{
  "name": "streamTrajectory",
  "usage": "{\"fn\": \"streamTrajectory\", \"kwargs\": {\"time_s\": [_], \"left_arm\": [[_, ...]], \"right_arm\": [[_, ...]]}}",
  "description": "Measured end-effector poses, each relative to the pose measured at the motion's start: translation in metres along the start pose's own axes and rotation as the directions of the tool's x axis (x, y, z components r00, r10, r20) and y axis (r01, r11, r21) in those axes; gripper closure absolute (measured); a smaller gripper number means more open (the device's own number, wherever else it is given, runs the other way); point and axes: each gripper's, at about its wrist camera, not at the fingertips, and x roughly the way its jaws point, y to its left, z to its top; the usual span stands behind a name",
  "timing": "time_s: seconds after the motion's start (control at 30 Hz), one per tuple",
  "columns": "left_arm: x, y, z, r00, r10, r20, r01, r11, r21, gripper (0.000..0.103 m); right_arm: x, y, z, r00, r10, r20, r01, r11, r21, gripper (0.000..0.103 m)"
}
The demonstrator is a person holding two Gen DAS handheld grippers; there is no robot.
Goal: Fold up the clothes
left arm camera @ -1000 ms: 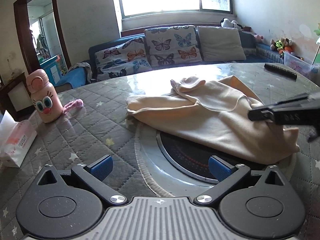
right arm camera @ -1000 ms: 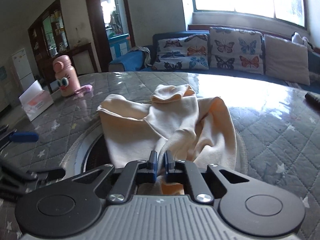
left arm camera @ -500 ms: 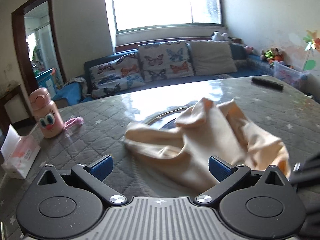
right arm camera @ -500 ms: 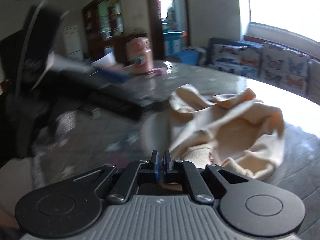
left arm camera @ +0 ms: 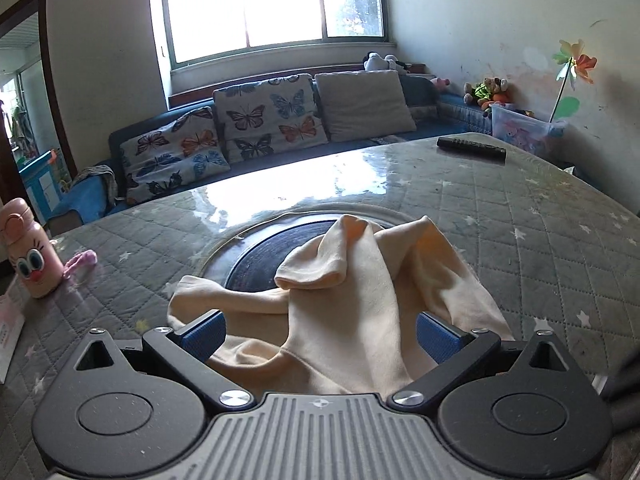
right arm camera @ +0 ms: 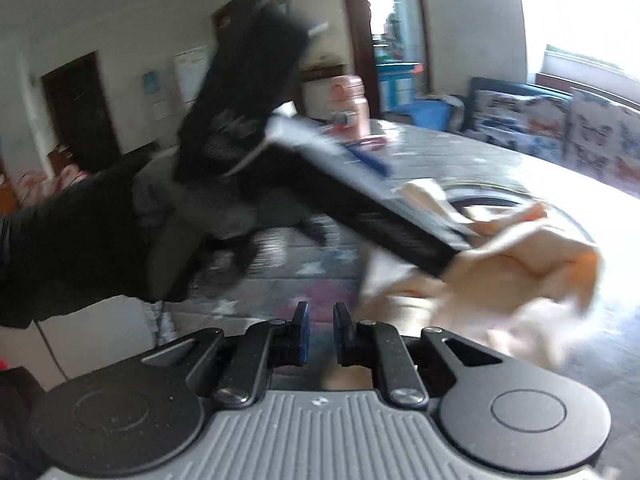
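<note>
A cream garment (left arm camera: 352, 312) lies crumpled on the quilted grey table, over the dark round inset (left arm camera: 264, 256). My left gripper (left arm camera: 320, 334) is open, its blue pads either side of the cloth, which bunches between them. In the blurred right wrist view the garment (right arm camera: 520, 252) lies at the right, and the left gripper's body (right arm camera: 360, 208) crosses above it. My right gripper (right arm camera: 320, 336) has its jaws slightly apart with nothing seen between them; a bit of cloth shows just below and to the right of them.
A pink cartoon bottle (left arm camera: 28, 260) and a tissue pack (left arm camera: 8, 332) stand at the table's left. A black remote (left arm camera: 472, 147) lies far right. A sofa with butterfly cushions (left arm camera: 264, 116) is behind the table.
The right gripper has swung left and its jaws have parted, letting go of the cloth. The garment has been dragged toward me, and the left gripper has closed in over it.
</note>
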Motion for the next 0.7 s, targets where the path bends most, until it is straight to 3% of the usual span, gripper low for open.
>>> {"fn": "streamTrajectory", "kwargs": {"time_s": [0.13, 0.27, 0.4, 0.5, 0.6, 0.67, 0.7], "left_arm": [[0.014, -0.002, 0.004, 1.0, -0.01, -0.019, 0.011, 1.0, 0.0, 0.003], [0.029, -0.009, 0.009, 0.999, -0.024, -0.04, 0.024, 1.0, 0.016, 0.008], [0.05, -0.018, 0.014, 0.997, -0.033, -0.068, 0.035, 0.999, 0.036, 0.016], [0.066, -0.019, 0.015, 0.994, -0.035, -0.101, 0.039, 0.998, 0.04, 0.028], [0.075, -0.015, 0.015, 0.991, -0.049, -0.121, 0.053, 0.998, 0.029, 0.05], [0.077, -0.012, 0.014, 0.99, -0.065, -0.124, 0.068, 0.997, 0.02, 0.078], [0.077, -0.01, 0.013, 0.99, -0.075, -0.123, 0.078, 0.997, 0.015, 0.083]], "right_arm": [[-0.02, -0.04, 0.004, 0.988, -0.156, 0.014, 0.154, 0.986, 0.068, 0.089], [-0.021, -0.09, 0.01, 0.947, -0.32, 0.0, 0.319, 0.943, 0.1, 0.077], [0.004, -0.13, 0.021, 0.918, -0.395, -0.025, 0.395, 0.911, 0.116, 0.071], [0.028, -0.164, 0.027, 0.904, -0.425, -0.047, 0.428, 0.897, 0.114, 0.069], [0.047, -0.178, 0.029, 0.899, -0.435, -0.056, 0.438, 0.893, 0.102, 0.069], [0.06, -0.184, 0.033, 0.9, -0.433, -0.061, 0.437, 0.895, 0.091, 0.069], [0.066, -0.187, 0.035, 0.9, -0.432, -0.063, 0.436, 0.896, 0.085, 0.069]]}}
